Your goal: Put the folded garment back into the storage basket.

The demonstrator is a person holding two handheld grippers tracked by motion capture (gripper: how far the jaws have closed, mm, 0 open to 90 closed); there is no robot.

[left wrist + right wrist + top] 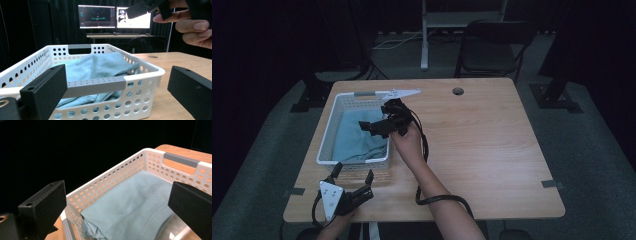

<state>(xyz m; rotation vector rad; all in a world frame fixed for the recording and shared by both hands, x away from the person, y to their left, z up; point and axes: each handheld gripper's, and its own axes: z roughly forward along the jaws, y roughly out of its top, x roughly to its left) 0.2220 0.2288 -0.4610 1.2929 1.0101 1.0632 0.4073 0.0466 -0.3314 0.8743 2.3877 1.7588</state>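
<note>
A white perforated basket (326, 136) stands on the left half of the wooden table (482, 150), with a folded teal cloth (357, 135) inside. My right gripper (381, 120) hovers open over the basket's right side, above the cloth (130, 207), with nothing between its jaws. My left gripper (353, 173) rests low near the table's front left corner, open and empty, and points at the basket's near end. In the left gripper view the basket's grey handle (96, 83) lies just beyond the jaws, with the cloth (100, 65) behind it and the right hand (195, 27) at the upper right.
The table has a round cable hole (457, 91) near its far edge. A black chair (492, 47) and a stand's leg (425, 35) are behind the table. The right gripper's cable (427, 200) loops along the forearm. Two lit monitors (97, 17) sit on a far desk.
</note>
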